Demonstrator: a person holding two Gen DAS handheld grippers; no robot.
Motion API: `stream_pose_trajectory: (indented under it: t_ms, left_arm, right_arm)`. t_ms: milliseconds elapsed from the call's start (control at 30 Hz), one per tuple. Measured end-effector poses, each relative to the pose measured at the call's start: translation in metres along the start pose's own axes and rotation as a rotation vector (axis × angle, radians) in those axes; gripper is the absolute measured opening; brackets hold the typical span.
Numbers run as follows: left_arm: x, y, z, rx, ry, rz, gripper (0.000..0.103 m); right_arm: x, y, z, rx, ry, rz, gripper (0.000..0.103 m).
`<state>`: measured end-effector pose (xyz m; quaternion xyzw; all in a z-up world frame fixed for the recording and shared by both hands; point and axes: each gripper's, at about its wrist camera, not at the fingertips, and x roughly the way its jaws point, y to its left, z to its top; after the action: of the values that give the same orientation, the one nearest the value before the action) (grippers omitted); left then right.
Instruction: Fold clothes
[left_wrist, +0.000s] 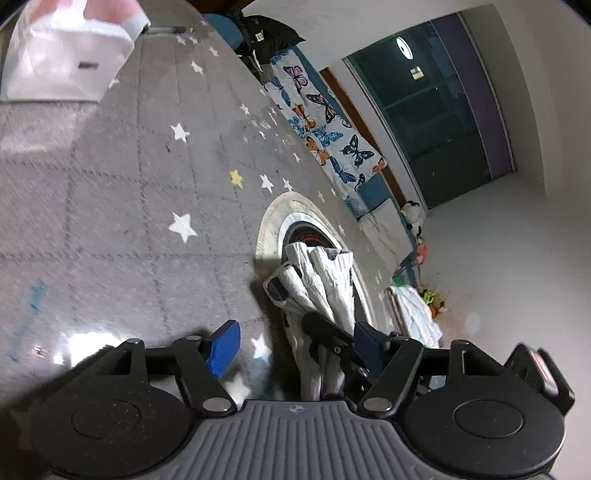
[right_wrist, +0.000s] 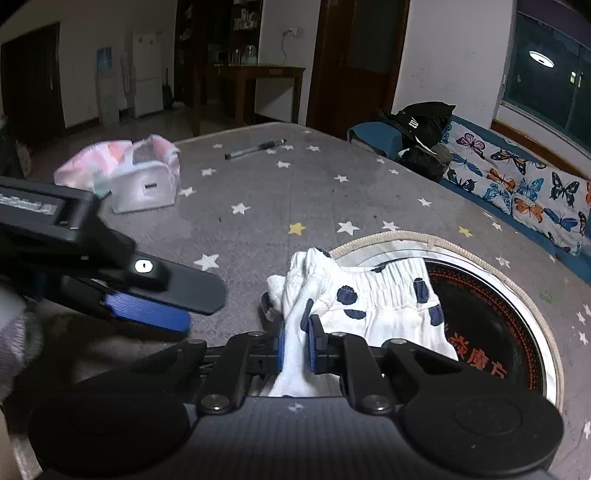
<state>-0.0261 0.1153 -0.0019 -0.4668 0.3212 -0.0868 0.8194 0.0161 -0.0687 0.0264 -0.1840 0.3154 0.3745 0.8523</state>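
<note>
Two grippers work here: the left gripper (right_wrist: 147, 306), jaws open and empty, hovers beside the white spotted garment (right_wrist: 369, 306) bunched on the star-patterned surface (right_wrist: 295, 192); the right gripper (right_wrist: 295, 347) pinches its edge. That thin pinch may slip when lifted.

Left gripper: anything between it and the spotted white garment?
Nothing visible. The left gripper is open, beside the spotted white garment, with only bare star-print mat between. The right gripper is shut on the cloth.
</note>
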Motion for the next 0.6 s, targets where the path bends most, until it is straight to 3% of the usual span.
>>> stream_pose_trajectory:
  t_ms: [300,600]
  left_arm:
    - [0.012,0.005,-0.006,-0.123,-0.023,-0.061,0.078]
    - [0.009,0.010,-0.012,-0.162,-0.012,-0.102,0.080]
  right_arm:
    - [-0.025,0.000,-0.005,0.037,-0.035,0.077,0.009]
    - [-0.055,0.020,-0.019,-0.012,-0.060,0.157,0.009]
